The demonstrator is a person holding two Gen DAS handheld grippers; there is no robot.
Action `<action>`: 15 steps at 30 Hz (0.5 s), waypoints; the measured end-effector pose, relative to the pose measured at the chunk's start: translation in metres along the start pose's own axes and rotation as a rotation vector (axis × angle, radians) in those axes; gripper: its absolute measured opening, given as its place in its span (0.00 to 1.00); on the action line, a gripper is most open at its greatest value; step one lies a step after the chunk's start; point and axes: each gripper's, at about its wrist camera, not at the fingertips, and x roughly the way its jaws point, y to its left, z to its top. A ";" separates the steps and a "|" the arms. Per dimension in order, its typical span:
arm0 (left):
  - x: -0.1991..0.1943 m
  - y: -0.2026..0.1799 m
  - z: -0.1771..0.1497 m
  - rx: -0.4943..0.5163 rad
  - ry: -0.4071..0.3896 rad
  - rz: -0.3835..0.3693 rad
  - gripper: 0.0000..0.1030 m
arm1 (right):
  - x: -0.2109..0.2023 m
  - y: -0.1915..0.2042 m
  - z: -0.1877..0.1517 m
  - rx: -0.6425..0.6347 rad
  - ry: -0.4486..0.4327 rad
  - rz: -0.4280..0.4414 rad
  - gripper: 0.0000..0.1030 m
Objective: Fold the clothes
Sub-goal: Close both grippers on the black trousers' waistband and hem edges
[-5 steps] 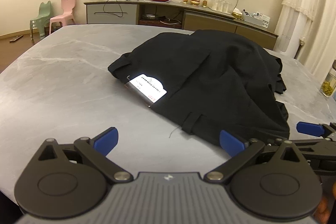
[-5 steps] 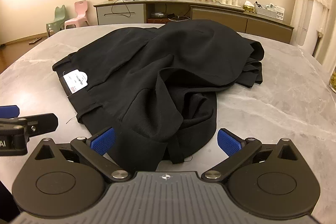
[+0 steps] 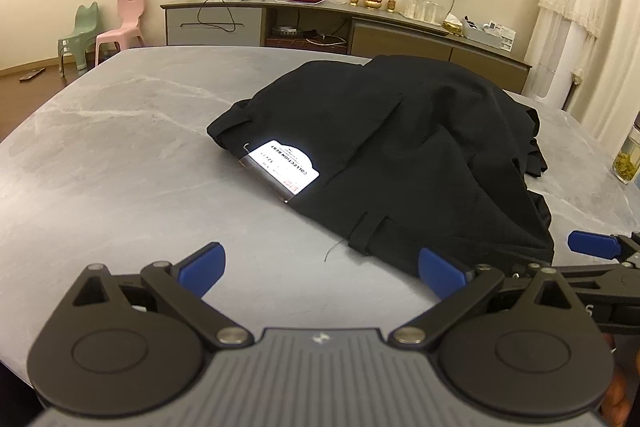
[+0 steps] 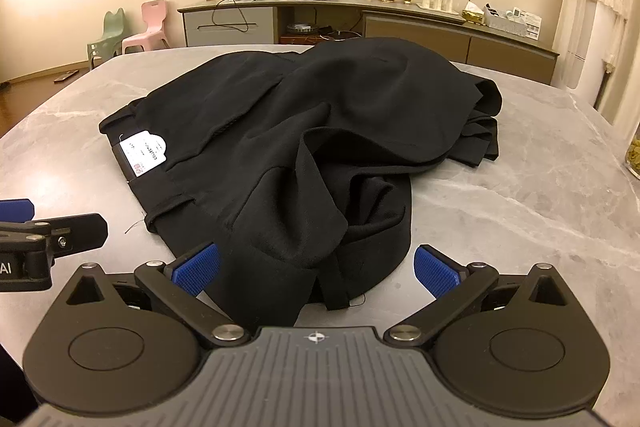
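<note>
Over at the far left stand a green chair (image 3: 78,31) and a pink chair (image 3: 122,27) by the wall. On the grey marble table (image 3: 120,167) the left tool (image 3: 322,265) hovers with its blue pads spread wide, nothing between them. Just beyond it lies a crumpled pair of black trousers (image 4: 312,131), white tag (image 3: 282,167) at the waistband, spreading across the middle of the table. The right tool (image 4: 316,263) is wide open too, the trousers' near edge lying between its pads.
</note>
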 end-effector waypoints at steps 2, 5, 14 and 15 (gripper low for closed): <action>0.001 -0.001 -0.001 0.006 0.004 0.004 1.00 | 0.001 0.001 0.001 0.007 -0.001 0.002 0.99; 0.001 -0.002 -0.001 0.016 0.011 0.009 1.00 | 0.001 0.002 0.003 0.017 -0.002 0.005 0.99; 0.001 -0.010 -0.001 0.070 0.018 0.013 1.00 | -0.002 -0.005 -0.002 0.042 -0.022 0.003 0.99; 0.001 -0.010 0.000 0.060 0.015 -0.002 1.00 | -0.002 -0.005 -0.002 0.046 -0.028 -0.001 0.99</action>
